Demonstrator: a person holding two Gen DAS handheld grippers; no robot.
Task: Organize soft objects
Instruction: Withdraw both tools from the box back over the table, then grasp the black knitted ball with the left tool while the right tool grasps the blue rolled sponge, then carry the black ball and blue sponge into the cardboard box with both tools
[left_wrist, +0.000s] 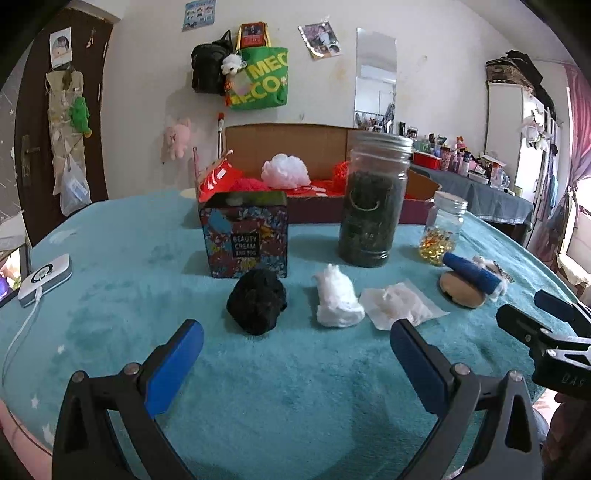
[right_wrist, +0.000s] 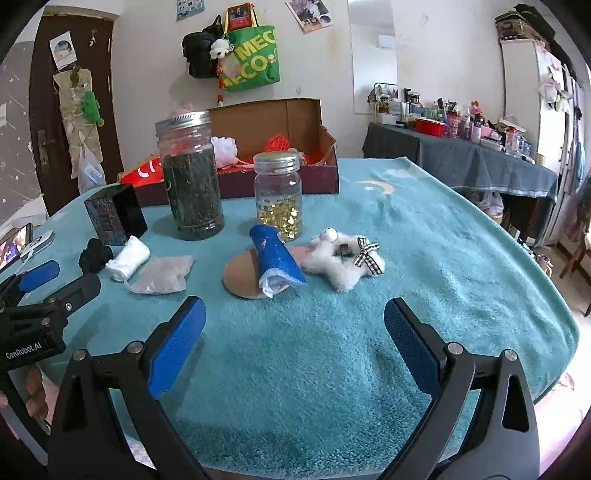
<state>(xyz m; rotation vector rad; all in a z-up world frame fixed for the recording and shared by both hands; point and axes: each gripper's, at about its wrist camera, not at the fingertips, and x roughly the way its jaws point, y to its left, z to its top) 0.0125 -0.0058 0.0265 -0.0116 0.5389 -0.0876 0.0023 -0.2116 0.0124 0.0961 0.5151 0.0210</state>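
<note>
Row on the teal blanket (left_wrist: 258, 387), left to right: black fluffy ball (left_wrist: 257, 301), white cloth roll (left_wrist: 338, 297), clear packet (left_wrist: 400, 304), blue roll (right_wrist: 275, 258) on a tan pad (right_wrist: 240, 275), white plush toy (right_wrist: 343, 260). Left gripper (left_wrist: 295, 363) spread wide, empty, black ball straight ahead and nearest. Right gripper (right_wrist: 293, 341) also spread, empty; the blue roll's long axis runs roughly toward it, cardboard box (right_wrist: 295, 122) behind the jars.
</note>
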